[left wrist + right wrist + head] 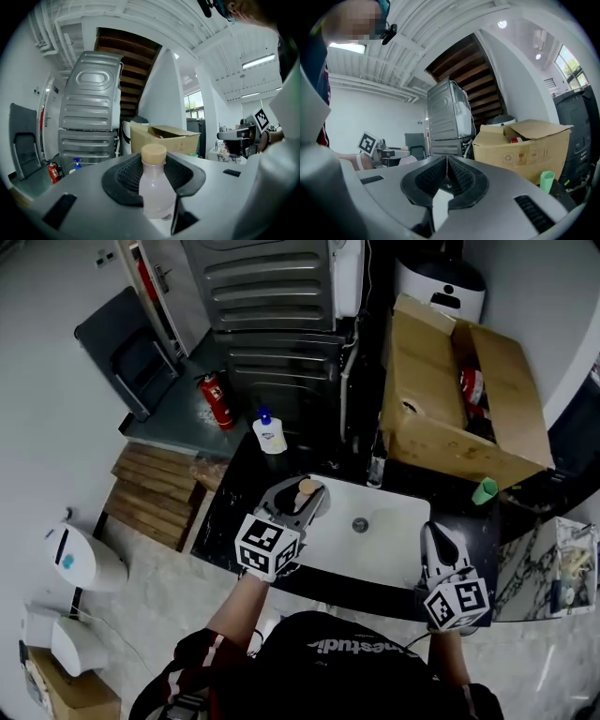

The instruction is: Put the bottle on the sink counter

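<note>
Head view: the left gripper grasps the bottle, whose tan cap shows between the jaw tips. The bottle hangs at about 10 o'clock of the white sink basin, over the basin's corner where it meets the dark sink counter. Whether its base touches anything cannot be told. A blue-topped dispenser stands on the counter at 11 o'clock of the bottle, well apart. A cardboard box lies at 1 o'clock, and a green cup at 3 o'clock of the basin. The right gripper sits at the basin's 4 o'clock edge. Left gripper view: the bottle stands upright, both pads pressed to its pale body below the cap. Right gripper view: the right gripper has its jaws clenched together, with nothing between them. Step in hand, as judged: transport, with placement not yet done. The next move calls for shifting the bottle toward 9 o'clock onto bare counter, lowering it upright until the base seats, then releasing. Clearance from the counter edge and the dispenser should be observed.
</note>
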Demonstrator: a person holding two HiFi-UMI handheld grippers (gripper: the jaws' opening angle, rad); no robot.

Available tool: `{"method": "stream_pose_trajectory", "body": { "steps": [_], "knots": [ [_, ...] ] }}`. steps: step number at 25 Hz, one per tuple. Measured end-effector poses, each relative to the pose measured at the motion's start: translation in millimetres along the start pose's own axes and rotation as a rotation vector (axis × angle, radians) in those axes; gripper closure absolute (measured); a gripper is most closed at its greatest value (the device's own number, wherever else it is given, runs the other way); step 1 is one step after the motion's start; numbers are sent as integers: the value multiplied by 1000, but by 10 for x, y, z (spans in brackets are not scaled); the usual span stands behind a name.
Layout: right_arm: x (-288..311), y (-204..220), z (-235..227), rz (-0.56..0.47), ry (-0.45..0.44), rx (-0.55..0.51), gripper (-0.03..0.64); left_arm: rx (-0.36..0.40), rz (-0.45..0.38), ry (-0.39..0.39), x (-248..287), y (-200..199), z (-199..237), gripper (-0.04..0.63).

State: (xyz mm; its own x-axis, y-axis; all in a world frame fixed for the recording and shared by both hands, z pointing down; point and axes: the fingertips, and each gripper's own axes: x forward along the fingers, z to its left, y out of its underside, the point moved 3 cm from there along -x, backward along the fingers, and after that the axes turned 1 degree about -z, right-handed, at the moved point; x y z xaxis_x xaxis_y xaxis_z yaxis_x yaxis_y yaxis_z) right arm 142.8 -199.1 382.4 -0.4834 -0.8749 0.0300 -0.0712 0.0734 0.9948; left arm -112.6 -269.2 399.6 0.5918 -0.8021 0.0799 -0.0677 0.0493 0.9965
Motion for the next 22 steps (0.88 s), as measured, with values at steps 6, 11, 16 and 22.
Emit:
{"method": "stream_pose_trajectory", "body": {
  "steps": [6, 11, 16, 22],
  "knots": [
    [592, -4, -70, -27, 17, -12, 577, -10, 0, -6, 468, 231, 574, 451],
    [987, 149, -169, -20, 6, -5, 577, -20, -2, -40, 858, 543, 947, 451],
    [1228, 356, -298, 27, -15, 6, 577, -7, 15, -71, 1288, 935, 1211, 451],
    [1437, 575, -507, 82, -37, 23, 577, -9, 57, -112, 1777, 1389, 1467, 451]
  ]
}}
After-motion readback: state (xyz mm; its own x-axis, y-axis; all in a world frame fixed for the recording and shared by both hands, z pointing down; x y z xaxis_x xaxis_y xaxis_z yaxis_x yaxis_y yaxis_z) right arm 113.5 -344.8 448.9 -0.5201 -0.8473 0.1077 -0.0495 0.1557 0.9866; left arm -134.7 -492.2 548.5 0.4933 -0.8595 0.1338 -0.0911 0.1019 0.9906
